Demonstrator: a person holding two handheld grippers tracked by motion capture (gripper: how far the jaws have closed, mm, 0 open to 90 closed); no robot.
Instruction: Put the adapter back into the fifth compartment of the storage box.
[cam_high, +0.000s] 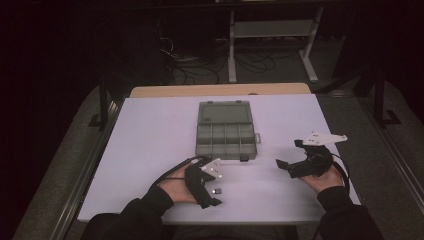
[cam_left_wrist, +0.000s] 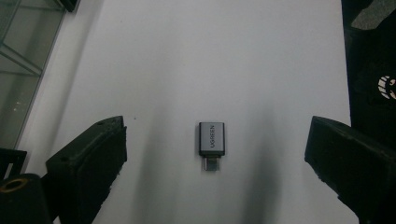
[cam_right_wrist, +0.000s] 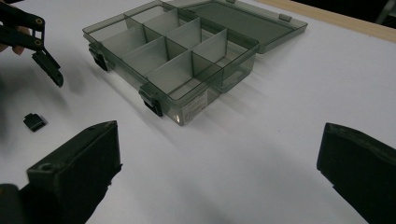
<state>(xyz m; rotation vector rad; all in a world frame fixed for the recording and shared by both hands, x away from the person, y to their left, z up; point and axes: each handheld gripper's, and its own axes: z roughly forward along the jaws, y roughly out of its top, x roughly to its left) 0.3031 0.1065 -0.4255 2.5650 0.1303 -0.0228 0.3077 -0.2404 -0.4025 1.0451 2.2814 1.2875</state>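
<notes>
- Where the left claw (cam_left_wrist: 215, 154) points straight down at the white worktop (cam_left_wrist: 261, 56), a small grey adapter (cam_left_wrist: 211, 139) lies flat between its spread jaws, touched by neither.
- "UGREEN" reads along the adapter's grey shell, and its metal plug end sticks out toward the camera.
- In the high view the adapter (cam_high: 218, 191) sits near the worktop's front edge, just beside the left claw (cam_high: 212, 192), well short of the box (cam_high: 226, 131).
- The box is smoky clear plastic, lid thrown open flat behind it, with divided compartments; nothing can be made out inside them.
- A pale label (cam_right_wrist: 194, 108) sits on the box's front wall, its print too small to read.
- Black latches (cam_right_wrist: 152, 98) hang at that front edge.
- The right claw (cam_high: 290, 157) is released too, jaws wide apart, hovering over bare worktop right of the box.
- Beyond the worktop: dark floor, a tangle of cables (cam_high: 200, 62), and a pale metal frame (cam_high: 272, 40).
</notes>
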